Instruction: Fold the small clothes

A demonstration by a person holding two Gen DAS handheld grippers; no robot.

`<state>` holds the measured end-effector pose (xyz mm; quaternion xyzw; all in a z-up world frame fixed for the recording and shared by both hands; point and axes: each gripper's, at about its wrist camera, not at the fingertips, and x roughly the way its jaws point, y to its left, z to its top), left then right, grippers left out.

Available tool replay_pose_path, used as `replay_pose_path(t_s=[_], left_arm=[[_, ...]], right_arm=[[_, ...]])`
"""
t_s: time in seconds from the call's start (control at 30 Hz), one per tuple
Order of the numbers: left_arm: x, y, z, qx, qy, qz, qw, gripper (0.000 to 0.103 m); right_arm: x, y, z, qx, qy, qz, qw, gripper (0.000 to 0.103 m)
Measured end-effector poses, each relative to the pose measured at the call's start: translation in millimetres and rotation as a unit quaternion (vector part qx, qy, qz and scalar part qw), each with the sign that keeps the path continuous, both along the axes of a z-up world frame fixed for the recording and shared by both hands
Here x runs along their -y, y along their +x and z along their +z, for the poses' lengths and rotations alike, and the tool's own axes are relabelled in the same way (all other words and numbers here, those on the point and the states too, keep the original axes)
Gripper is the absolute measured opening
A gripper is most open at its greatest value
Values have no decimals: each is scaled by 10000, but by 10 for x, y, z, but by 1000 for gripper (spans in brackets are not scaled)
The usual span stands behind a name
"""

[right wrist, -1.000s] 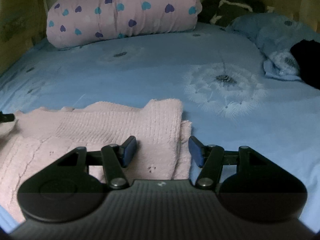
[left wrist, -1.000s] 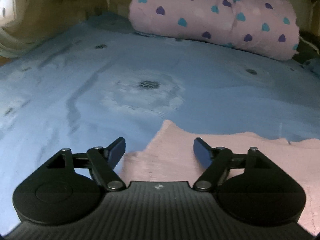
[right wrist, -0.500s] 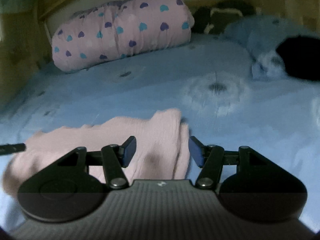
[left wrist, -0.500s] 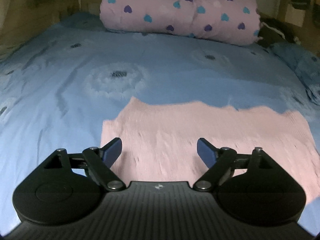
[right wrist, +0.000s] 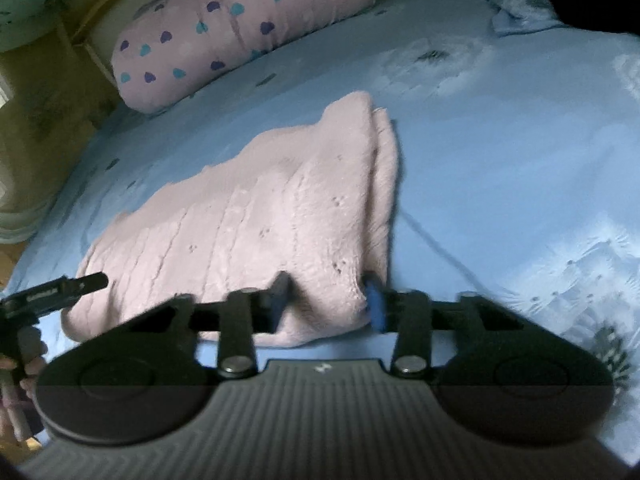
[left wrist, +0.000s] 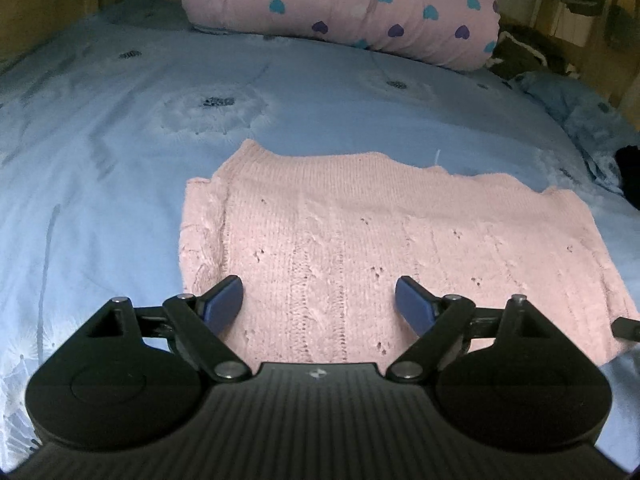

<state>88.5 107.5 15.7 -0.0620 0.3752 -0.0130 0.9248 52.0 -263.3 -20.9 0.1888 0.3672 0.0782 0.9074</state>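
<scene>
Your right gripper [right wrist: 328,300] has its jaws drawn partway in on the near corner of the pink knit sweater [right wrist: 256,216]; a ridge of the knit is bunched up between the two blue pads [right wrist: 375,304], and the fabric touches both of them. That view is blurred, so you cannot tell how firmly the fold is pinched, only that cloth fills the gap.

Your left gripper [left wrist: 319,304] stands wide open with nothing between its pads [left wrist: 224,300]. Both fingertips hang over the near edge of the sweater [left wrist: 384,232], and whether they touch the knit cannot be told from this angle.

Your sweater lies folded into a flat rectangle on the blue bedsheet [left wrist: 100,152], roughly in the middle of the bed, with its layered edge showing along the right side in the right wrist view. Beyond it, at the head of the bed, a pink quilt with heart print [left wrist: 344,8] is rolled up. Crumpled blue bedding [left wrist: 584,120] sits off to the right, with something dark [left wrist: 630,176] beside it.
</scene>
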Motion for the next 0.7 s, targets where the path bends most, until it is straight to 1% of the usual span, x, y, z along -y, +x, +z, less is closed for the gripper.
replay_pose_path(t_s=[0.03,0.07,0.13,0.2,0.23,0.3,0.37,0.4,0.47,0.53,0.6,0.63,0.67,0.7], left_arm=[[-7,2,0,-6,-30,8,10000,87],[-8,-2,2,2,-28,7,10000,87],[6,-8,3,15,49,-17,10000,87],[26,-13,-13,3,141,-65,9999,87],[41,-9,-23,-15,216,-86,9997,87],[71,-10,-46,-46,367,-120,9992,87],[92,-6,-53,-48,441,-128,9989,87],[92,0,-52,-48,449,-126,9989,87],[88,12,-51,-55,434,-115,9990,88],[85,25,-48,-68,399,-98,9991,88],[72,35,-37,-69,342,-78,9994,88],[65,40,-31,-66,314,-65,9995,88],[60,45,-28,-64,295,-54,9995,88],[55,52,-26,-64,275,-46,9996,88]], right_arm=[[-38,10,12,18,-121,39,9999,24],[-67,16,39,59,-233,85,9997,21],[-80,-13,157,201,-474,141,9986,19],[-63,-89,315,428,-898,79,9950,19],[-44,-129,370,444,-1090,72,9930,18],[-5,-156,338,235,-1287,149,9913,17],[-64,-152,169,-58,-1815,291,9829,17],[-100,-153,78,-116,-1987,386,9792,17],[-124,-164,53,-38,-2018,490,9782,19],[-139,-154,139,31,-2037,587,9773,20],[-121,-129,242,102,-1947,646,9787,21],[-104,-101,297,151,-1878,615,9802,25],[-90,-69,351,219,-1800,570,9818,31],[-74,-32,394,294,-1732,508,9831,34]])
